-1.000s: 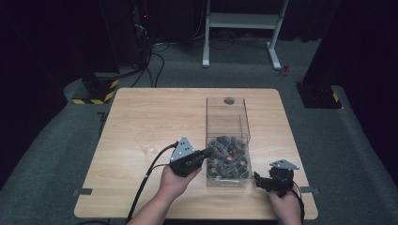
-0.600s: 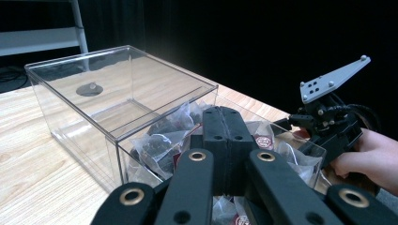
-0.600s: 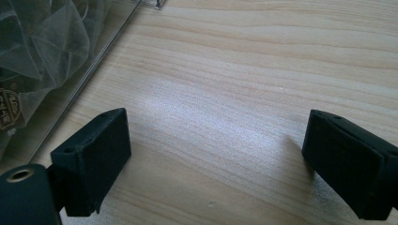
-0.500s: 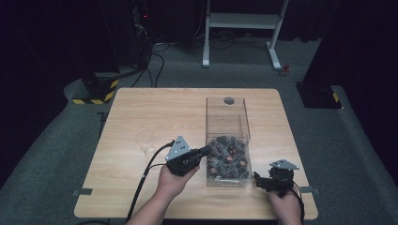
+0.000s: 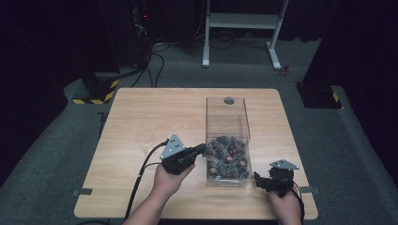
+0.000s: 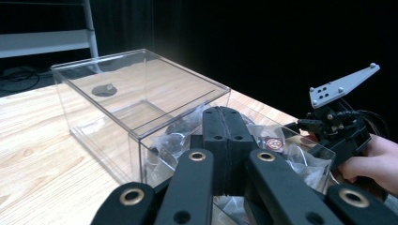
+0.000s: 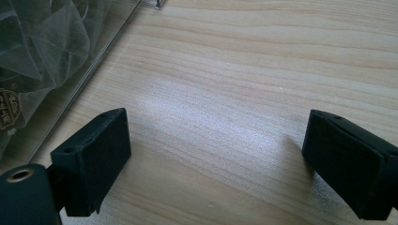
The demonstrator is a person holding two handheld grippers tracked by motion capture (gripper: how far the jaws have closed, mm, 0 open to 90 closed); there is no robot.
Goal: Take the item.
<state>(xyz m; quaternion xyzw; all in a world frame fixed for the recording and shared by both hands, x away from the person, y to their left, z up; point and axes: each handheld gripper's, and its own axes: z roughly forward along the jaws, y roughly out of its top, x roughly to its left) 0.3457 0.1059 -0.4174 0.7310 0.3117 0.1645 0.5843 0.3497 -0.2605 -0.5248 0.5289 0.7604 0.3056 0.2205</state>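
1. A clear plastic box (image 5: 227, 136) stands on the wooden table (image 5: 141, 117), right of the middle, with its long side running away from the person.
2. The near half of the box is open at the top and heaped with small clear sachets (image 5: 227, 157) of dark contents; the far half lies under a clear lid with a round dark knob (image 5: 229, 101).
3. The left gripper (image 5: 202, 149) is held just beside the box's left wall, its tip at the rim above the sachets. Whether it touches the wall I cannot tell.
4. In the left gripper view its two black jaws are pressed flat together with nothing between them, pointing over the open end of the box (image 6: 141, 108) at the sachets (image 6: 277, 145).
5. The right gripper (image 5: 261, 180) rests low on the table near the box's near right corner, close to it but apart.
6. In the right gripper view its jaws stand wide apart over bare wood (image 7: 244, 93), holding nothing, and the box wall with sachets (image 7: 42, 51) behind it lies at the upper left.
7. A faint clear round lid or cup (image 5: 145, 138) sits on the table left of the left hand (image 5: 170, 180).
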